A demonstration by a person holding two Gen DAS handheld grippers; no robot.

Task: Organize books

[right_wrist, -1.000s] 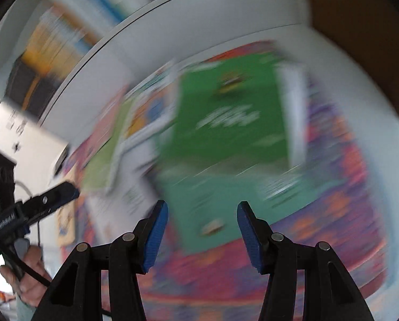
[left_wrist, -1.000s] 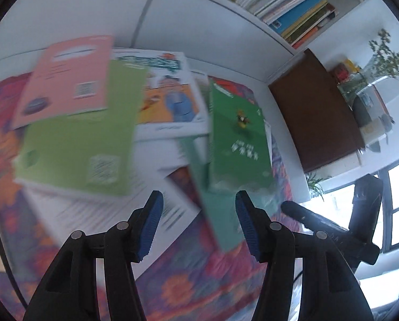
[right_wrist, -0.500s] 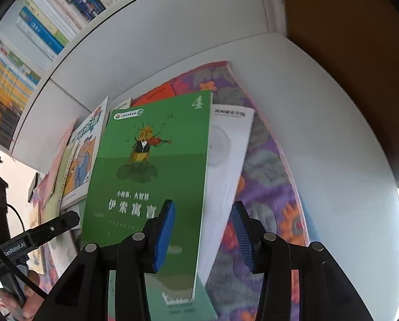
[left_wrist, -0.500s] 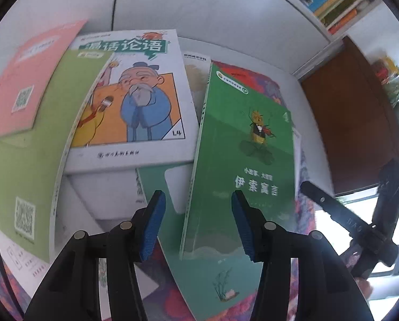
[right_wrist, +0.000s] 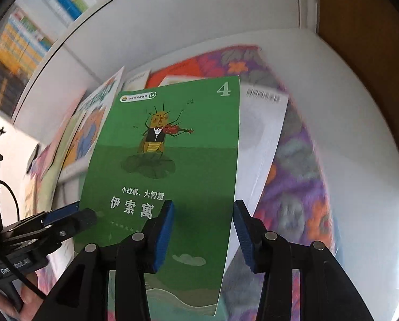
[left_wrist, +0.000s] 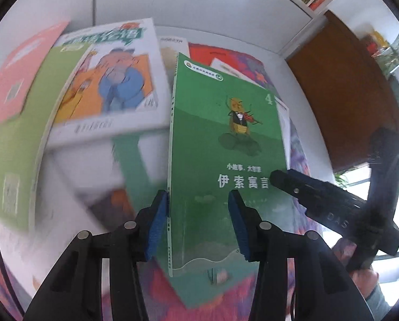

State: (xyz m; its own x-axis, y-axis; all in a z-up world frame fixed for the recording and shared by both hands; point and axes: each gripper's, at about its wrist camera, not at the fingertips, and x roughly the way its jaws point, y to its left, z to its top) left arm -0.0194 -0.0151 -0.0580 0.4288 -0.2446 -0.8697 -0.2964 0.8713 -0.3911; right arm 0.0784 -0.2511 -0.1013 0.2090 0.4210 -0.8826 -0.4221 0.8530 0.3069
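I read "伊索寓言" and a "4" on the green book [right_wrist: 172, 160]. My left gripper [left_wrist: 198, 222], jaws just narrowing, straddles its spine edge; my right gripper [right_wrist: 203, 230], half open, straddles its free edge, neither pressing.

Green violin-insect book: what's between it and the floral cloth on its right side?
Right wrist view: a white book, barcode up, lies under the green book and juts out rightward over the floral cloth.
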